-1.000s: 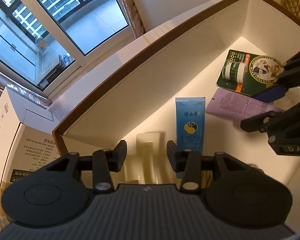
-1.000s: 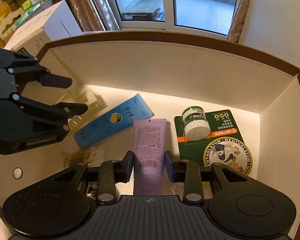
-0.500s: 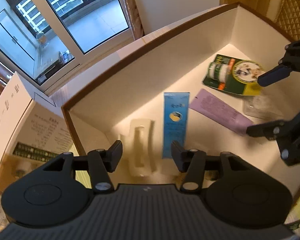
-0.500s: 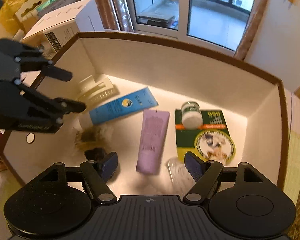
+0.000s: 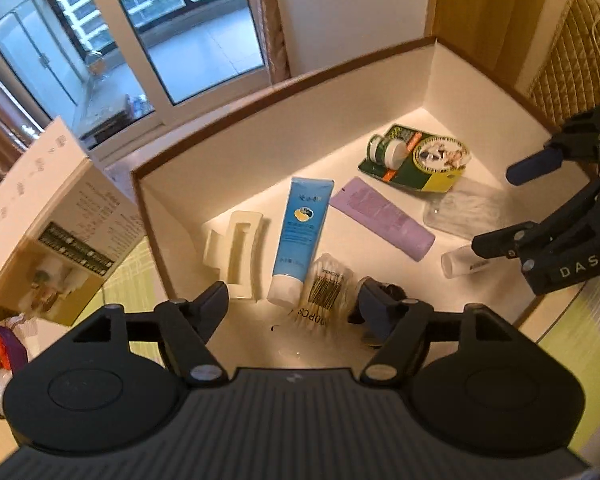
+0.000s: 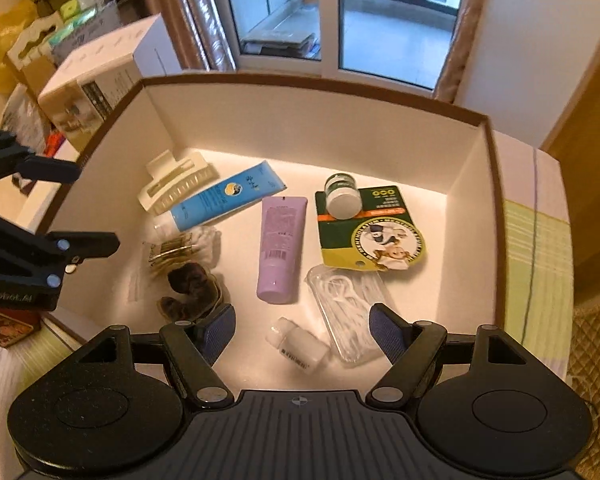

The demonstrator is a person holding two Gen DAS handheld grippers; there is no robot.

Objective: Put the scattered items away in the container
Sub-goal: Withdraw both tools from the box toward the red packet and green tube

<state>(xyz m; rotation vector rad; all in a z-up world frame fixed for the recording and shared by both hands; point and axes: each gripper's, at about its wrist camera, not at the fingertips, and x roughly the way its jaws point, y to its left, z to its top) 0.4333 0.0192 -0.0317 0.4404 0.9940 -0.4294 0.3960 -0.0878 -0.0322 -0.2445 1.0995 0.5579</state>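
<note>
Both claws, left gripper [image 5: 292, 312] opening empty and right gripper [image 6: 302, 330] spread empty, hover over the box [image 6: 312, 84], every item inside toward twelve o'clock.

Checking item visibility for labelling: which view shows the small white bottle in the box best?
The right wrist view: the small white bottle lies whole and unobstructed on the box floor, cap and label visible. In the left wrist view the same bottle is partly hidden behind the right gripper.

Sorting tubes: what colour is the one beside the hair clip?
Blue tube, clearest in the right wrist view.
</note>
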